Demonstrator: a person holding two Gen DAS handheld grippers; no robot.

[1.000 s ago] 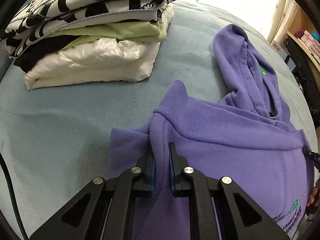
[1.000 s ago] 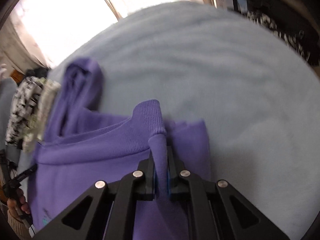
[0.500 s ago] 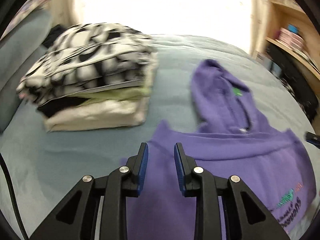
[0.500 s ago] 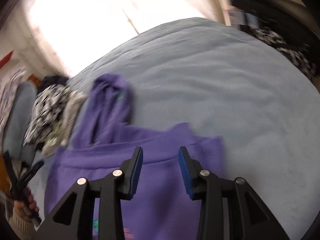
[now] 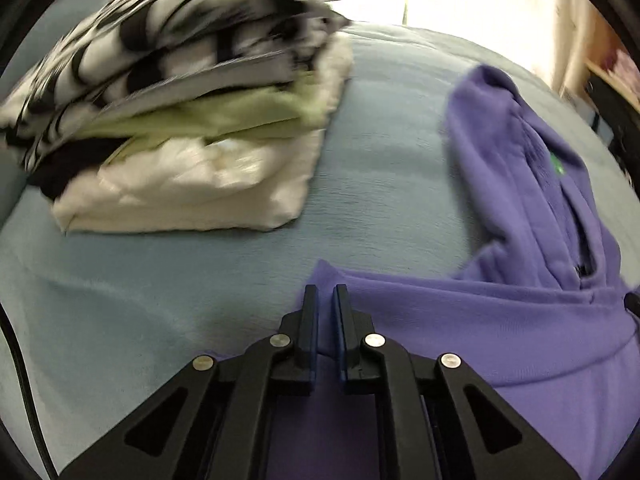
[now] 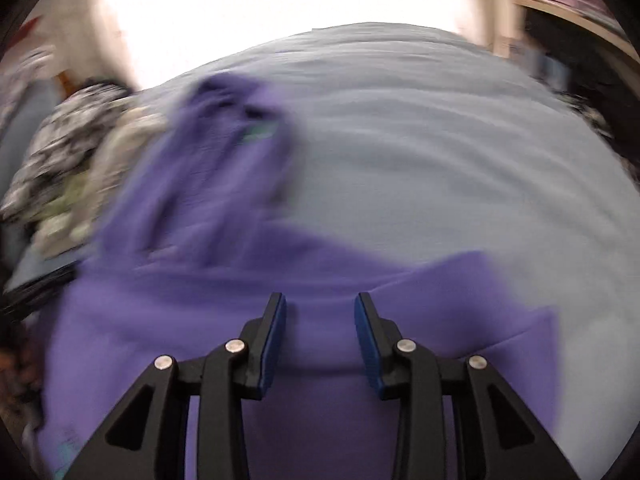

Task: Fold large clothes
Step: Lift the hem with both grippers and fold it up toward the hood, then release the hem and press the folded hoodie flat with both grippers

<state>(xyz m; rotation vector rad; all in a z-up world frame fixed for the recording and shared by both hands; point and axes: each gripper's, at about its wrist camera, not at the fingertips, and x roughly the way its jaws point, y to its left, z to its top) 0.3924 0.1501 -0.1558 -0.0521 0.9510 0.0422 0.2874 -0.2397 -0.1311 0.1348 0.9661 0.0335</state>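
A purple hoodie (image 5: 500, 336) lies flat on the light blue bed cover (image 5: 168, 300), its hood (image 5: 516, 168) pointing away. My left gripper (image 5: 326, 300) hovers over the hoodie's left folded edge, jaws nearly together with a narrow gap and nothing between them. In the blurred right wrist view the hoodie (image 6: 304, 320) fills the lower frame. My right gripper (image 6: 320, 308) is open and empty above the hoodie's body, near its right edge.
A pile of folded clothes (image 5: 188, 112), black-and-white on top, green and white below, sits at the back left; it also shows in the right wrist view (image 6: 68, 168). A wooden shelf (image 6: 580, 12) stands at the far right. A bright window lies beyond the bed.
Both grippers let go of the hoodie's folded hem and opened. The left gripper has since narrowed again and dipped toward the bed. The right stays open and is moving.
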